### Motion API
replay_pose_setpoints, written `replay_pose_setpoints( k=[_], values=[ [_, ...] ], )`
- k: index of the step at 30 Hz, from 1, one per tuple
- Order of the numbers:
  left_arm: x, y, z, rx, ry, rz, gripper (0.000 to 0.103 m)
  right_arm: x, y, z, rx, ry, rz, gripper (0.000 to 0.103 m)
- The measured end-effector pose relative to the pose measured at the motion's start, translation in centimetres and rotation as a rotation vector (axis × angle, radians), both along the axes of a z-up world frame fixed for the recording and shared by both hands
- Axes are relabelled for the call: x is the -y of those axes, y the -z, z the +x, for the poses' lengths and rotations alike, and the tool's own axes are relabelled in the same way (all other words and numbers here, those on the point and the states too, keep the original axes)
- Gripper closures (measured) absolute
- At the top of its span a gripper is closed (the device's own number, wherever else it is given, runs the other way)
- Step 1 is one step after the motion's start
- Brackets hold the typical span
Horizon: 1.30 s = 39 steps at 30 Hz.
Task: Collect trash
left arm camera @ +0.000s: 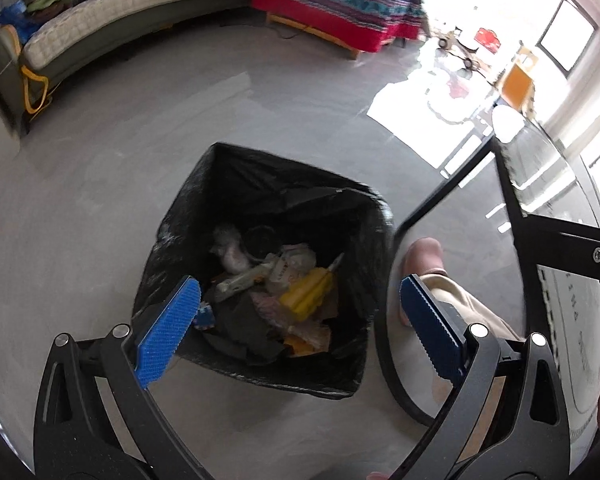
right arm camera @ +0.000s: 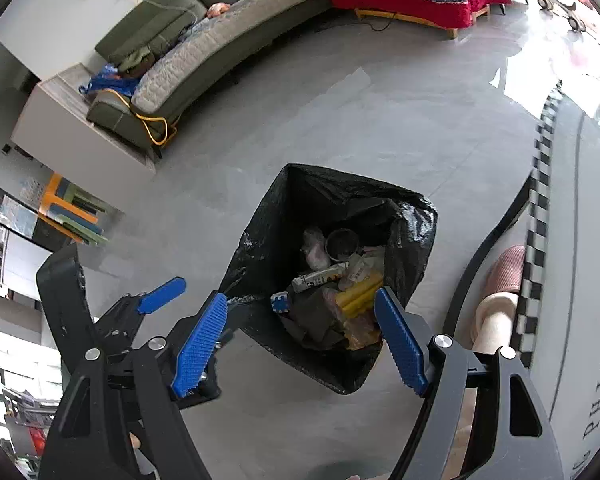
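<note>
Left wrist view. Item: trash bin (left arm camera: 260,264) lined with a black bag (left arm camera: 172,240), standing on the grey floor (left arm camera: 140,160) just below both my grippers. Contents: yellow wrapper (left arm camera: 308,294), crumpled papers, a dark cup (right arm camera: 342,244); all light, soft, crushable, I judge. Hold: the bag's thin, slippery rim, likely tearable. Left gripper (left arm camera: 296,324): spread wide, empty. Right gripper (right arm camera: 300,340): spread wide, empty. Surroundings: table edge (left arm camera: 540,208) and my slippered foot (left arm camera: 422,258) close right; sofa (left arm camera: 120,20) far; open floor left.
</note>
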<state>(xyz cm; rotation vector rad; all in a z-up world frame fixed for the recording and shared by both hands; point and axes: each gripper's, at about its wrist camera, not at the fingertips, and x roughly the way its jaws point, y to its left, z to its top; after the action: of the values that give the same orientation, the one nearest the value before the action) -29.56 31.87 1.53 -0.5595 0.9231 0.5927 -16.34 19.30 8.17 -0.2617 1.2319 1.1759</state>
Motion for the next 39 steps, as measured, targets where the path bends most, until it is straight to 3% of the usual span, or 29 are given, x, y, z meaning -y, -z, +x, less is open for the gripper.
replay_pose_setpoints(
  k=[10,24,31,39],
  values=[
    [6.0,-3.0,5.6,0.054,0.174,0.052,0.006,8.5,-2.4,3.5,0.058,0.152,0.072,0.026],
    [18.1,-5.9,16.7,0.117,0.494,0.080,0.006,25.4,-2.8,11.2,0.127,0.495,0.074,0.026],
    [23.1,-6.1,21.0,0.127,0.618,0.070,0.006,32.9,-1.7,13.8,0.165,0.667,0.035,0.022],
    [29.0,-5.0,25.2,0.123,0.726,0.066,0.006,38.6,2.1,15.1,0.204,0.823,-0.052,0.022]
  ],
)
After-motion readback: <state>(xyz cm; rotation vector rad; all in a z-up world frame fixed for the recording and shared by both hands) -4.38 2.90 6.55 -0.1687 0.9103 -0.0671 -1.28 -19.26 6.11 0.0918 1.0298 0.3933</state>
